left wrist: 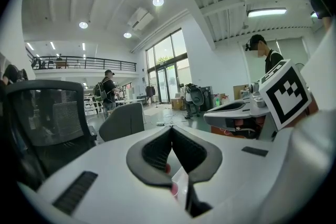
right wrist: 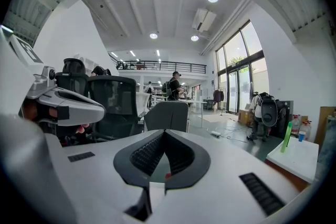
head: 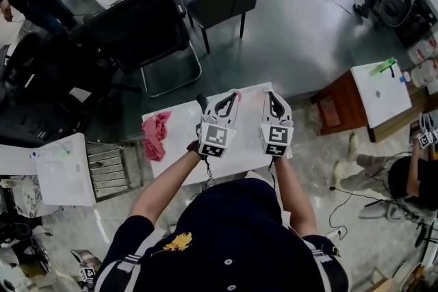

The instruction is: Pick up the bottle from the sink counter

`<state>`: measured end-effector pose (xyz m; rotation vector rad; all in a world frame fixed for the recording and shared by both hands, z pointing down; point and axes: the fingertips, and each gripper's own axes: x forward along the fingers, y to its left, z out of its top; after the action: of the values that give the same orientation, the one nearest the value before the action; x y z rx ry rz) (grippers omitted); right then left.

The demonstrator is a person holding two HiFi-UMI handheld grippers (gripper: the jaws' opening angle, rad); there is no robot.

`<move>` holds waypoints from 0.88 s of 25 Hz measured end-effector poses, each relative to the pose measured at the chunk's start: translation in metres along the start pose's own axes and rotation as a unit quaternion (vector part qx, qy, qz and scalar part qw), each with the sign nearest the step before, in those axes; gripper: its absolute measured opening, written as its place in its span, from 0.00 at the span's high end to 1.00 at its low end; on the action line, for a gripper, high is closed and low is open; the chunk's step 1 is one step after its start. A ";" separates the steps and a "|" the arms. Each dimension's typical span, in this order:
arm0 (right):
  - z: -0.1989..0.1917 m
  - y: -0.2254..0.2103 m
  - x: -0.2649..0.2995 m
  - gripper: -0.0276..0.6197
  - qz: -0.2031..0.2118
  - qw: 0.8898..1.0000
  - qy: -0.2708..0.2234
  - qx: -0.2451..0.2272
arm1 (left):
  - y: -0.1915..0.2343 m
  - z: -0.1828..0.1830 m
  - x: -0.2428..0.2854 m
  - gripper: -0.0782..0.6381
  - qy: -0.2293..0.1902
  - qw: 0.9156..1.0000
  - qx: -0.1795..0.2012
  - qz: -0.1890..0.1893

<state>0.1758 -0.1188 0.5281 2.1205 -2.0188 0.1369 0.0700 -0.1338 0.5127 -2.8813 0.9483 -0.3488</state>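
Bottle (head: 200, 102): 1 | left gripper (head: 237, 94), right gripper (head: 268, 93): 2, jaws together | pink cloth (head: 155, 135): 1

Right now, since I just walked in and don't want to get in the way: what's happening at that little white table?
A person stands at the small white table with a gripper in each hand. The left gripper and right gripper are side by side over the tabletop, both with jaws closed and nothing between them. A pink cloth lies on the table's left part. Nothing has been picked up yet.
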 end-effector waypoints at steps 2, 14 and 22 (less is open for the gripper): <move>-0.004 -0.002 0.001 0.92 -0.003 1.000 0.005 0.002 | 0.000 -0.001 0.001 0.87 0.002 1.000 -0.004 -0.001; -0.039 -0.017 0.006 0.92 -0.026 0.999 0.032 0.017 | -0.007 -0.024 0.014 0.87 0.030 0.999 -0.013 -0.007; -0.075 -0.027 0.008 0.92 -0.036 0.997 0.066 0.025 | -0.016 -0.056 0.024 0.87 0.060 0.998 -0.032 -0.013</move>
<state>0.2088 -0.1090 0.6006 2.1494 -1.8823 0.3094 0.0848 -0.1360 0.5741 -2.9613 0.9587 -0.5083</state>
